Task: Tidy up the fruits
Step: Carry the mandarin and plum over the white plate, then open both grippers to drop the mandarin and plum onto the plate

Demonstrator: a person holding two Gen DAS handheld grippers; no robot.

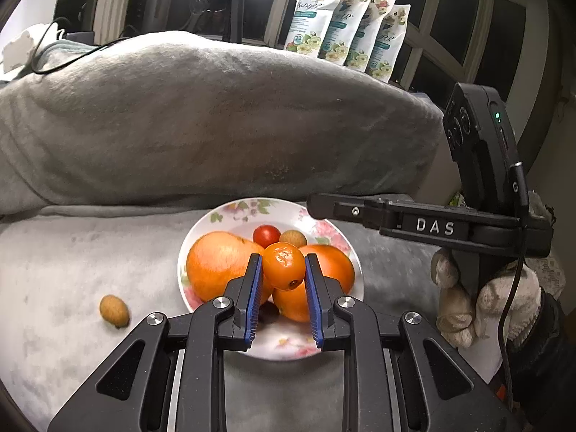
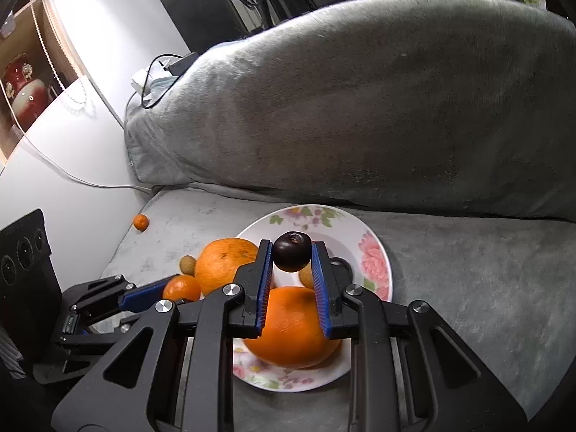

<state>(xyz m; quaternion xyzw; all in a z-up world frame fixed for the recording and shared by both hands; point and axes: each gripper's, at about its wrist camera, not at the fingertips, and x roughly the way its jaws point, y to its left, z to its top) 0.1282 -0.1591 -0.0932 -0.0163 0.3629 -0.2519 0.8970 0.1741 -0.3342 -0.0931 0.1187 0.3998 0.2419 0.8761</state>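
In the left wrist view my left gripper (image 1: 283,257) is shut on a small orange fruit (image 1: 282,268) above a floral plate (image 1: 334,228). The plate holds two large oranges (image 1: 216,264), a red cherry tomato (image 1: 266,235) and a small brown fruit (image 1: 293,238). In the right wrist view my right gripper (image 2: 292,244) is shut on a dark round fruit (image 2: 291,252) over the same plate (image 2: 376,262), above a large orange (image 2: 293,327). The left gripper (image 2: 169,288) shows at the left there, with the small orange fruit (image 2: 181,287) in it.
A loose brown fruit (image 1: 114,310) lies on the grey blanket left of the plate. A tiny orange fruit (image 2: 140,222) sits near the blanket's far left edge. A big grey-covered cushion (image 1: 216,118) rises behind the plate. A gloved hand (image 1: 468,309) holds the right gripper.
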